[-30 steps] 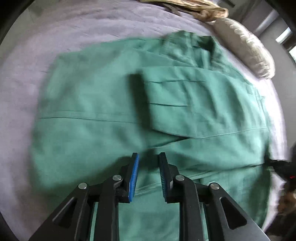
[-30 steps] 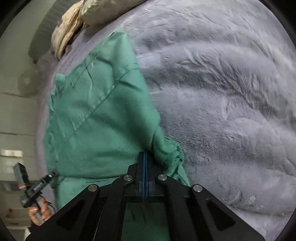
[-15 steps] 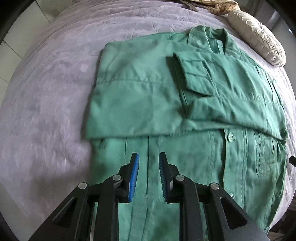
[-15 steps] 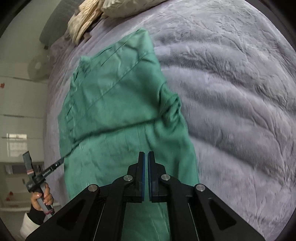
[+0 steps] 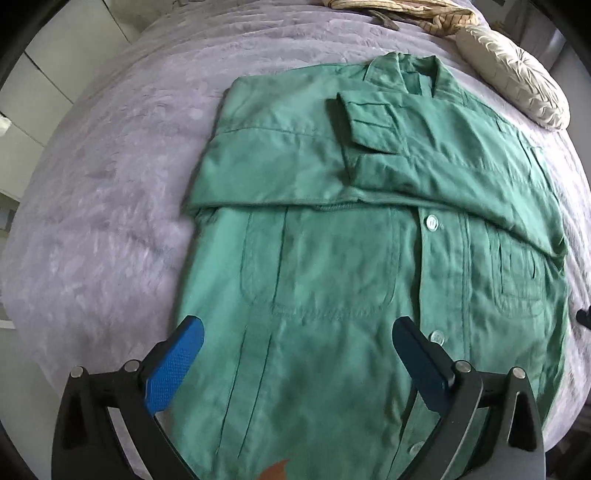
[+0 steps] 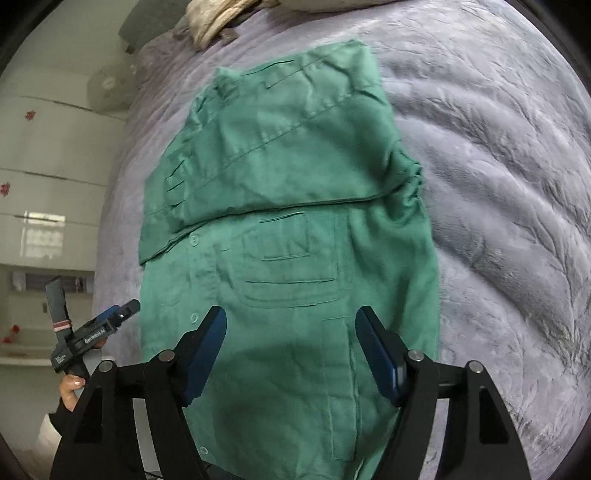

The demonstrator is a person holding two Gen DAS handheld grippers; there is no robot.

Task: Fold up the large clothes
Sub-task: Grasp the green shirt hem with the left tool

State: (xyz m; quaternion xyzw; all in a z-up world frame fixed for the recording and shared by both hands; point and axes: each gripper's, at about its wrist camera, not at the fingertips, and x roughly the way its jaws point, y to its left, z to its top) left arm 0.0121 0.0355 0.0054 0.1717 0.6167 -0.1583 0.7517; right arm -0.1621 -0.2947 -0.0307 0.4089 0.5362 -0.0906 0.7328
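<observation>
A large green shirt (image 5: 332, 266) lies face up on the grey plush bed cover (image 5: 110, 206), collar at the far end. Both sleeves are folded across its chest (image 6: 280, 147). My left gripper (image 5: 297, 325) hovers over the lower front, its jaws opening wide, with nothing between the blue pads (image 5: 173, 365). My right gripper (image 6: 291, 314) hangs above the pocket area on the shirt's other side. Its jaws are opening too and hold nothing. In the right wrist view the left gripper (image 6: 122, 312) shows at the shirt's left edge, held by a hand (image 6: 70, 391).
A cream pleated pillow (image 5: 517, 85) and a striped cloth (image 5: 406, 7) lie at the head of the bed. White drawers (image 6: 48, 192) and a fan (image 6: 107, 88) stand beyond the bed's left side. The bed cover (image 6: 498, 184) spreads to the right of the shirt.
Both grippers have risen and drawn back, so more of the shirt shows. The left jaws spread from narrow to wide. The right jaws went from shut to wide.
</observation>
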